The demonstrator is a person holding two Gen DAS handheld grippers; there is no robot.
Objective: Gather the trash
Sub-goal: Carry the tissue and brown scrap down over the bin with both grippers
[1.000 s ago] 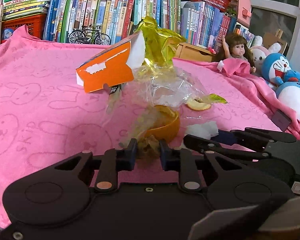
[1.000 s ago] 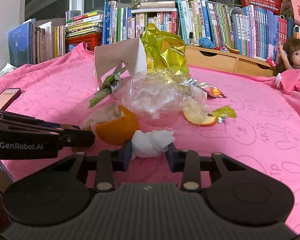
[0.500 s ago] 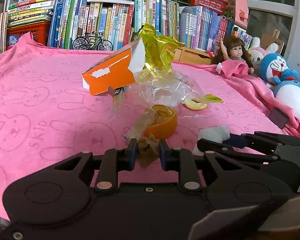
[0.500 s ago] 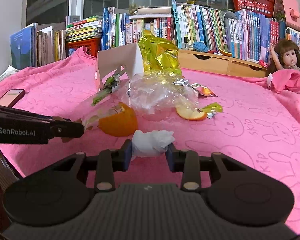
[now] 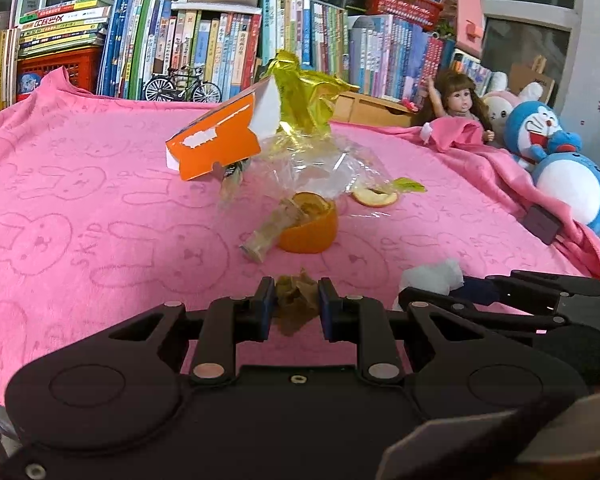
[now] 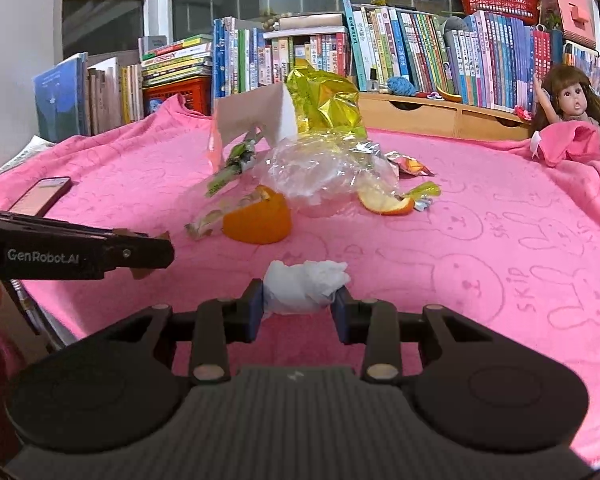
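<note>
Two tools each clamped on a piece of trash above the pink-covered desk.

A crumpled brownish wrapper (image 5: 296, 300) is pinched between the fingers of the left tool (image 5: 296, 308); a white tissue wad (image 6: 304, 286) is gripped by the right tool (image 6: 298, 306). Both are held near the front edge of the pink cloth (image 5: 80, 208). The remaining trash is piled mid-cloth: an orange peel half (image 5: 310, 228) with a wrapper stuck in it, a peel slice (image 5: 374, 198), a clear plastic bag (image 5: 316, 168), an orange carton (image 5: 216, 148), and gold foil (image 5: 304, 96). A phone (image 6: 40, 196) is seen at the left edge of the cloth.
</note>
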